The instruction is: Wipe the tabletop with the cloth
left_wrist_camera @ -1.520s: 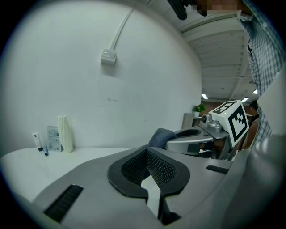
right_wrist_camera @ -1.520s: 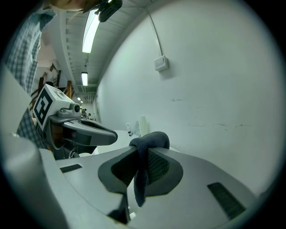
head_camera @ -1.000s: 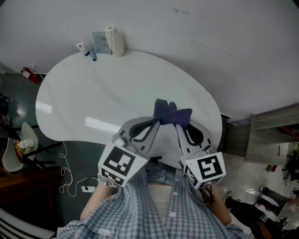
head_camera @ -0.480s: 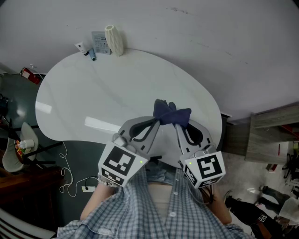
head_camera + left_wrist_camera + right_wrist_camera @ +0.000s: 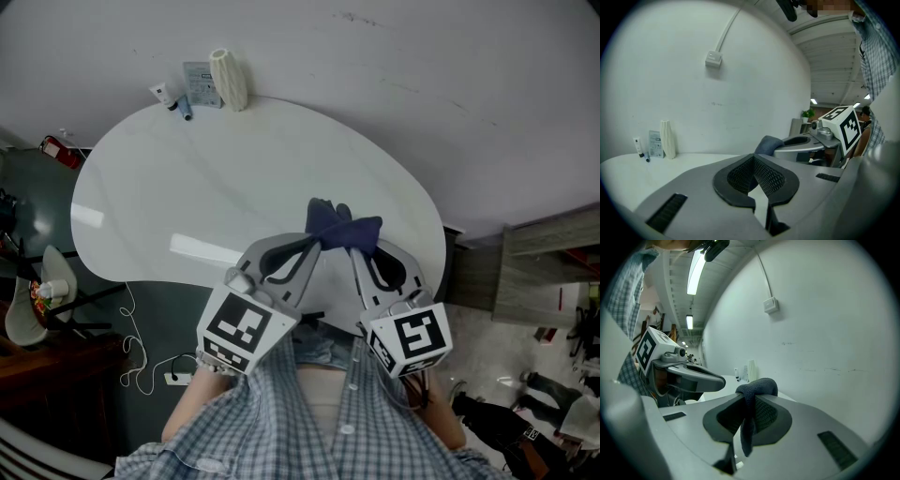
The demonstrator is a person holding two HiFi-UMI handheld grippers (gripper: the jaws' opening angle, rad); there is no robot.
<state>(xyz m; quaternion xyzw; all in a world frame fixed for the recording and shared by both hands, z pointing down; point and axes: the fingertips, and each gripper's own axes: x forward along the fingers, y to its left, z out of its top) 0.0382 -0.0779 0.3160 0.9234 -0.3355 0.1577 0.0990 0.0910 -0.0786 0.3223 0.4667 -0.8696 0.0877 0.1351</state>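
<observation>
Right now your right gripper (image 5: 749,399) has its jaws pinched on the dark blue cloth (image 5: 757,386): a fold bunches over the top of the pads and a strip hangs down between them. Your left gripper (image 5: 753,159) has its jaws drawn together at the tips, and its own view shows no fabric between the pads; the cloth (image 5: 768,143) sits just beyond them, against the right gripper's jaw.

From the head view, your left gripper (image 5: 314,242) and right gripper (image 5: 358,249) angle inward so that their tips meet at the cloth (image 5: 343,229), which is bunched up at the near right part of the white oval tabletop (image 5: 187,178). At the far left edge of the table, against the wall, stand a white ribbed vase (image 5: 230,81), a small printed packet (image 5: 202,86) just left of it, and a small tube (image 5: 163,95) further left. These are well apart from the cloth.
</observation>
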